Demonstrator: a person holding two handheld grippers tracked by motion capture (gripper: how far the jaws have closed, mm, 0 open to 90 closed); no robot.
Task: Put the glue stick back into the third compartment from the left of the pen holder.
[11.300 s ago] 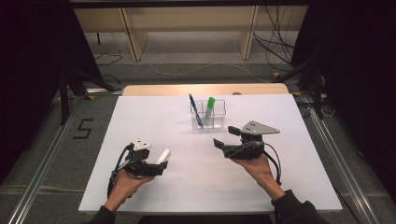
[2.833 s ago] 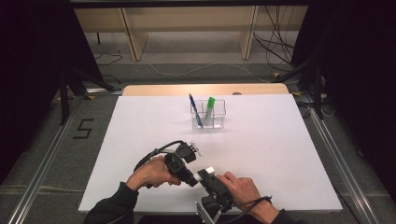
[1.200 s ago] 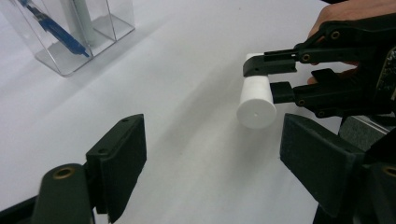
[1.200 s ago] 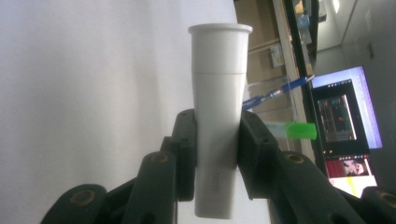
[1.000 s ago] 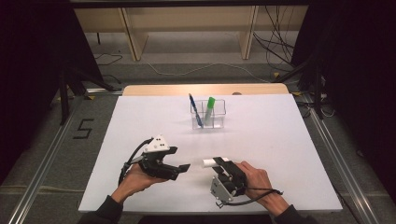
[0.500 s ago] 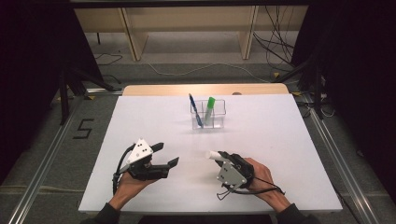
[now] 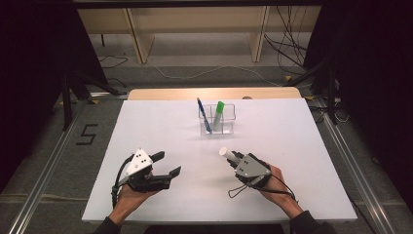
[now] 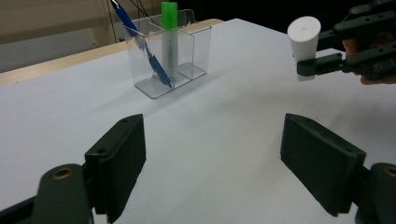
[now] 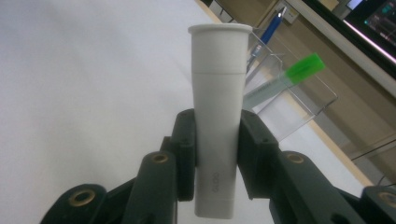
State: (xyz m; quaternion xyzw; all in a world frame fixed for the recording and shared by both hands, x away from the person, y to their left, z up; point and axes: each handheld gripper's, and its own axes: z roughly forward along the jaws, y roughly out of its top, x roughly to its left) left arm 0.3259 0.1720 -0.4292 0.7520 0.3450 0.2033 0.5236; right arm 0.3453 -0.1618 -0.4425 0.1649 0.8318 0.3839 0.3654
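**White tube gripped, organiser ahead — tip and drop risks**

Right gripper [image 7: 233,157] is clamped on a white glue-stick-like tube [image 9: 217,116]; the jaws squeeze its lower half, and the capped end sticks out well past the fingertips. In the high view the tube [image 7: 225,153] sits above the table [image 7: 160,126], short of the clear acrylic organiser [image 7: 217,119] and pointing roughly toward it. Left gripper [image 7: 165,165] has its jaws spread wide with nothing between them, resting low over the table, well apart from the organiser.

Likely aim: drop the tube into the organiser beside the blue pen [image 7: 203,114] and green marker [image 7: 218,113].

Risks, as judgement:
- Smooth round tube and flat pads: it may pivot or slide if the hand tilts fast.
- The organiser looks light and nobody braces it. A nudge on the rim could shove or topple it and spill the pen and marker.
- The pen leans across its compartment and the marker stands in the middle one; the tube could snag either on entry.
- Released too high, the tube could bounce out.
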